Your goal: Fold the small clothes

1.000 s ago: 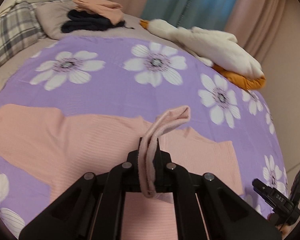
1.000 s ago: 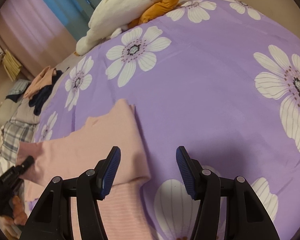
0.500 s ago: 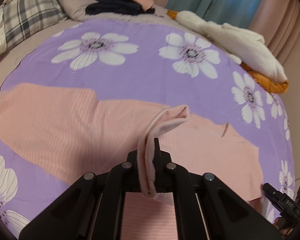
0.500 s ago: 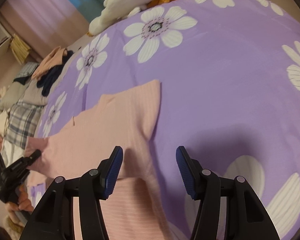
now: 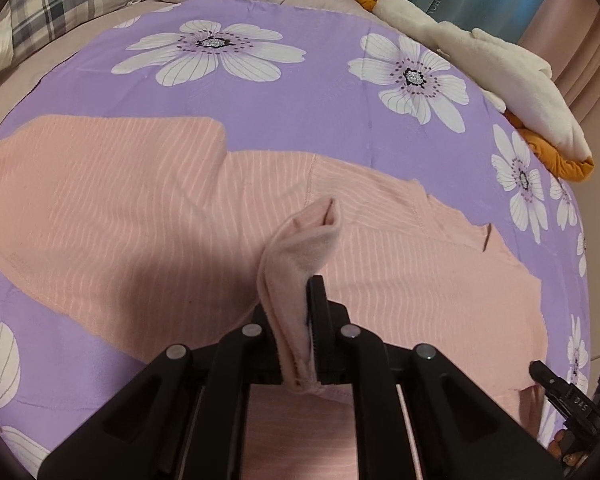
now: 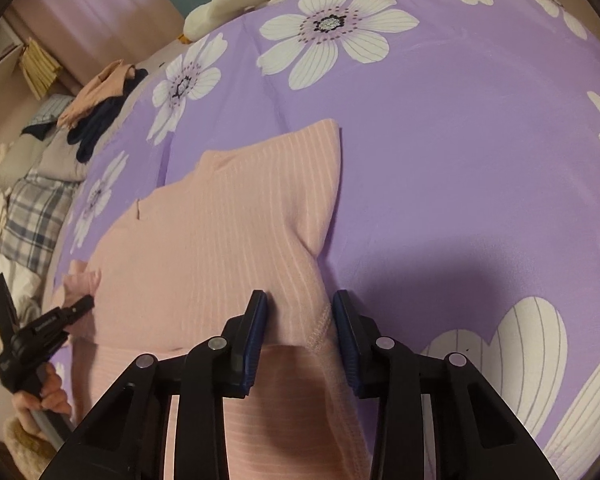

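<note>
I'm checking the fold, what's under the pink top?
The purple flowered sheet shows all around the pink top. Anything lying directly beneath the top is covered.

Left gripper point(image 5: 300, 320) pitched down, jaws opening, fabric fold between pads. Right gripper point(image 6: 300, 336) pitched down, jaws closing around fabric edge.

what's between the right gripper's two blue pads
In the right wrist view, the pink striped garment's stitched edge lies between the closing right gripper's pads, which don't yet press it.
</note>
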Demonstrator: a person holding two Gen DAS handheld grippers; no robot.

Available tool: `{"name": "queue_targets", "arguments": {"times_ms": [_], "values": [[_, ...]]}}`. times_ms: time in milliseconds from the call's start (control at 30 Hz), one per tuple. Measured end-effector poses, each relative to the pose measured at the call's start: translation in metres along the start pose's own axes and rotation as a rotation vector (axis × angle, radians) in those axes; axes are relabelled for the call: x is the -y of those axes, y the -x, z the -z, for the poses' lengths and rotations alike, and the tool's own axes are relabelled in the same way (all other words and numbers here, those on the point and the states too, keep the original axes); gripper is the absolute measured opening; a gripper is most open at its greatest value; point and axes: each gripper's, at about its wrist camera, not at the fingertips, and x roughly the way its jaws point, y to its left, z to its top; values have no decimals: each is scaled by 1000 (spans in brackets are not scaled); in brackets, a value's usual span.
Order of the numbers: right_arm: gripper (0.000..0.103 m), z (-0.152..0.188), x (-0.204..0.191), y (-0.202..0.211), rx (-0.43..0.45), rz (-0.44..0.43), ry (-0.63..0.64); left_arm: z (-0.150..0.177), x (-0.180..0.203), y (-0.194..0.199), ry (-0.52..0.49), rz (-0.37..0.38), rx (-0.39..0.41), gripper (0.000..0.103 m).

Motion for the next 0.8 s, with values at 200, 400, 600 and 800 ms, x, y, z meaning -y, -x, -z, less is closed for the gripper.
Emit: {"name": "queue_targets", "arguments": {"times_ms": [200, 400, 600, 800], "values": [[37, -1, 1, 5, 8, 6, -11, -2, -6, 18, -13, 9, 42, 11], [37, -1, 0, 3, 7, 8, -11, 0, -22, 11, 25, -9, 22, 12], [37, -2, 0, 1, 1, 10, -11, 2, -30, 6, 11, -59, 25, 12], [33, 0, -3, 0, 6, 23, 8, 2, -30, 3, 8, -67, 22, 12]]}}
